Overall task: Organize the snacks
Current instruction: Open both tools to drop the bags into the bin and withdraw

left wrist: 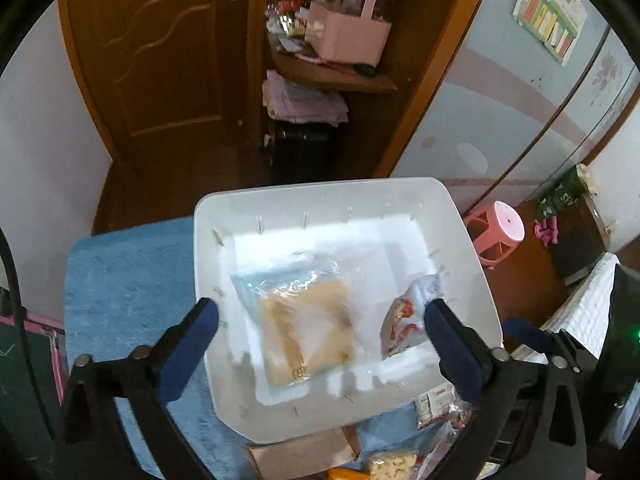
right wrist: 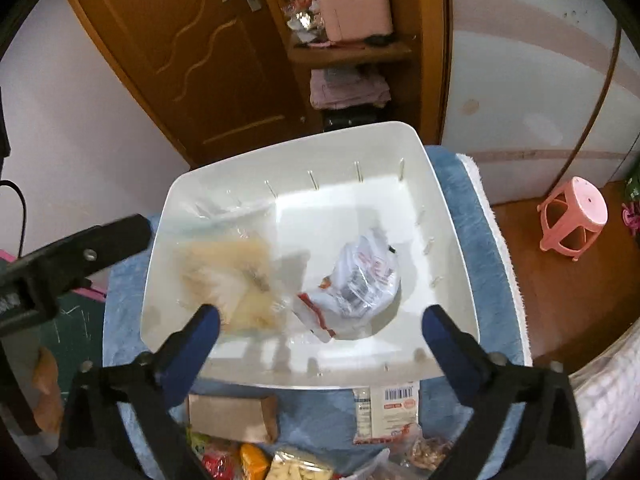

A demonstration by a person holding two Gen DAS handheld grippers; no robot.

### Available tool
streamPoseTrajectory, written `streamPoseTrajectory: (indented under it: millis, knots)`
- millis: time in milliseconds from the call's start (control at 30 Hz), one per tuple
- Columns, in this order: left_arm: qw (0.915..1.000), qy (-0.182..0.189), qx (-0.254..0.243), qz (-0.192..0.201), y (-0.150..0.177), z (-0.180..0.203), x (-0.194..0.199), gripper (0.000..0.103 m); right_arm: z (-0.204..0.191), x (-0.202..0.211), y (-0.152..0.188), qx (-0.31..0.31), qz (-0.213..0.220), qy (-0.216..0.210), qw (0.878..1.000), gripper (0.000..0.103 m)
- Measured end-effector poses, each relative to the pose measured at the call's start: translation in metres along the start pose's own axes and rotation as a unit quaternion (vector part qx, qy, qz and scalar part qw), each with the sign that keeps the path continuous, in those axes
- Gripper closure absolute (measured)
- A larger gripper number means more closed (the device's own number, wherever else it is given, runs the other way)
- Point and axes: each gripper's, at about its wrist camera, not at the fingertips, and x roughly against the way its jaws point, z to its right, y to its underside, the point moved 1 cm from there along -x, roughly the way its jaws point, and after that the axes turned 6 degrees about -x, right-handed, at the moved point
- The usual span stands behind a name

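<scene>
A white plastic bin (left wrist: pixel 280 200) stands on a blue towel (left wrist: pixel 128 280). Inside it lie a clear packet of beige snack (left wrist: pixel 304 332), blurred, and a white packet with red print (left wrist: pixel 404 316). My left gripper (left wrist: pixel 320 310) hangs open over the bin's near left part, with the beige packet below its jaws and no pad touching it. My right gripper (right wrist: pixel 320 314) is open over the bin's (right wrist: pixel 288 148) near edge, above the white and red packet (right wrist: pixel 360 280) and the beige packet (right wrist: pixel 232 276). Neither gripper holds anything.
Loose snacks lie on the towel in front of the bin: a brown paper packet (right wrist: pixel 232 418), a white labelled packet (right wrist: pixel 386 412) and several colourful ones at the bottom edge. A pink stool (right wrist: pixel 572 220) stands on the floor to the right. Behind are a wooden door (right wrist: pixel 200 60) and shelves.
</scene>
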Motion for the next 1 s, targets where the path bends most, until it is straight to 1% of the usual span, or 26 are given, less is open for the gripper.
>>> streamPoseTrajectory:
  millis: [33, 100, 200, 400, 533, 733, 800, 867, 1000]
  knots:
    - [0.9999, -0.004, -0.003, 0.010, 0.008, 0.002, 0.008, 0.000, -0.001, 0.002, 0.001, 0.001, 0.009, 0.002, 1.000, 0.000]
    - [0.9997, -0.011, -0.007, 0.021, 0.010, 0.003, 0.018, 0.000, -0.002, 0.006, 0.003, -0.002, 0.019, -0.012, 1.000, 0.000]
    - [0.9995, -0.011, -0.004, 0.030, 0.009, 0.005, 0.030, 0.000, -0.002, 0.016, 0.006, -0.010, 0.025, -0.029, 0.999, 0.000]
    - [0.9986, -0.006, -0.005, 0.053, 0.022, 0.011, 0.069, 0.000, -0.016, 0.048, 0.014, 0.022, 0.053, -0.040, 0.998, 0.000]
    - [0.9976, -0.006, -0.006, 0.069, 0.031, 0.016, 0.097, 0.000, -0.028, 0.076, 0.028, 0.058, 0.071, -0.028, 0.995, 0.000]
    - [0.9953, 0.002, 0.004, 0.096, 0.049, 0.026, 0.141, 0.000, -0.035, 0.112, 0.051, 0.085, 0.086, -0.022, 0.992, 0.000]
    - [0.9946, 0.002, 0.006, 0.104, 0.056, 0.030, 0.152, 0.000, -0.037, 0.124, 0.061, 0.098, 0.093, -0.006, 0.991, 0.000]
    - [0.9934, 0.000, 0.008, 0.114, 0.065, 0.034, 0.163, 0.000, -0.039, 0.137, 0.074, 0.123, 0.107, 0.016, 0.986, 0.000]
    - [0.9915, -0.007, 0.008, 0.129, 0.086, 0.043, 0.186, 0.000, -0.041, 0.158, 0.102, 0.150, 0.131, 0.036, 0.979, 0.000]
